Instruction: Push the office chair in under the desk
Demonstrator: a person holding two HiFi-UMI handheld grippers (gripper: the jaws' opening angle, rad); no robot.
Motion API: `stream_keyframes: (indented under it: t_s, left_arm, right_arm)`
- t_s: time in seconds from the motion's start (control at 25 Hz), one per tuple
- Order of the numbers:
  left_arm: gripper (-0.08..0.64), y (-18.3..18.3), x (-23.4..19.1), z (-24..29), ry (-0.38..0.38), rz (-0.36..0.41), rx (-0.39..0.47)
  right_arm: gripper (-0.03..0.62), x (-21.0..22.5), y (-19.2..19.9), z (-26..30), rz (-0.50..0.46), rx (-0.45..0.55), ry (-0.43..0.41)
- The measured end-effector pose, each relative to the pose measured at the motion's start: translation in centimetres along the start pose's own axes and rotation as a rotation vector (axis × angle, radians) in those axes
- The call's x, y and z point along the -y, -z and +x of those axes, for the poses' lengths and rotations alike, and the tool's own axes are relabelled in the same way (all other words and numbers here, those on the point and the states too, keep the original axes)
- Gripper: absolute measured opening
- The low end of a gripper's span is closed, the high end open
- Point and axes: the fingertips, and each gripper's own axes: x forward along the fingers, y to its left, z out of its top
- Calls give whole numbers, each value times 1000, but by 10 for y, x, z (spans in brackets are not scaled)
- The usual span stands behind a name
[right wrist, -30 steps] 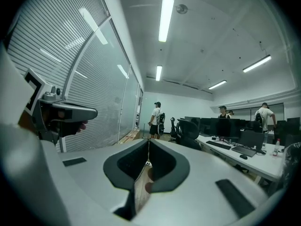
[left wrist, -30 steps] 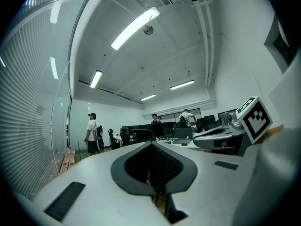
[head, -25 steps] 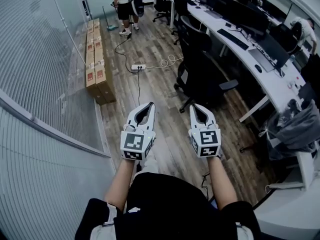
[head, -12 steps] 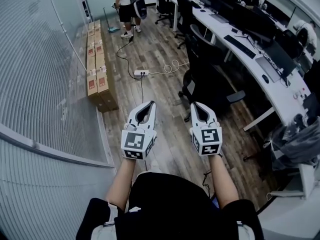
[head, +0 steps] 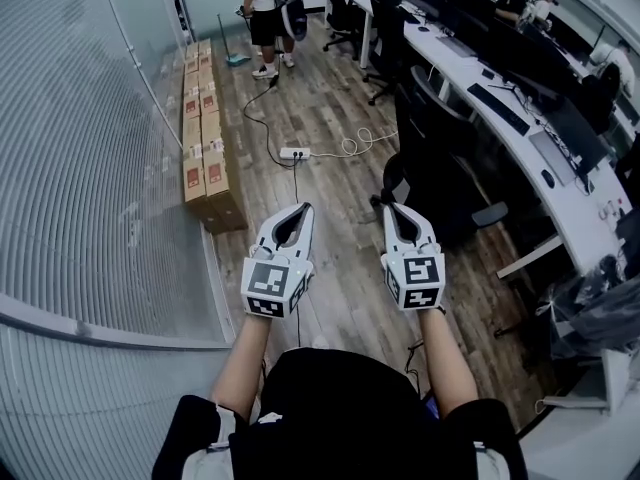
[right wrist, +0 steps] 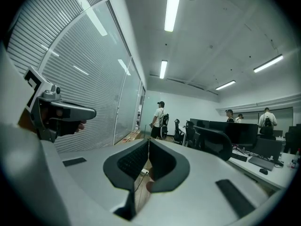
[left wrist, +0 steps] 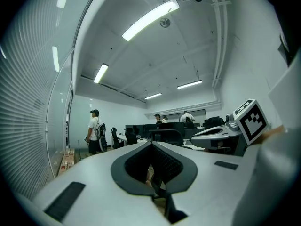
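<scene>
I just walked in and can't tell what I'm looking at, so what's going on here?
A person holds a two-jaw gripper in each hand over the wood floor. The left gripper and right gripper are both shut and empty. The nearest black office chair stands ahead on the right, out from the long white desk, and neither gripper touches it, so the push has not begun. Another person stands at the far end of the aisle.

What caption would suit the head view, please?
Left gripper and right gripper, both shut, face the office chair at the desk.
</scene>
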Motion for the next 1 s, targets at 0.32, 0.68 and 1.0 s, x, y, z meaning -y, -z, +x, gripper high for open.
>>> stream_keyframes:
  t_s: [0.32,0.68,1.0]
  left_arm:
    - [11,16,-38,25,25,-11,-29]
    - [11,29,-55,59,29,-6,-61]
    - [11,32,-73,103,11,3,-72]
  right_arm:
    - [25,-3,0,43,9,-14,24]
    - [25,8,9,79,15,-33,14]
    - [25,31,7,127,26,-31,-8]
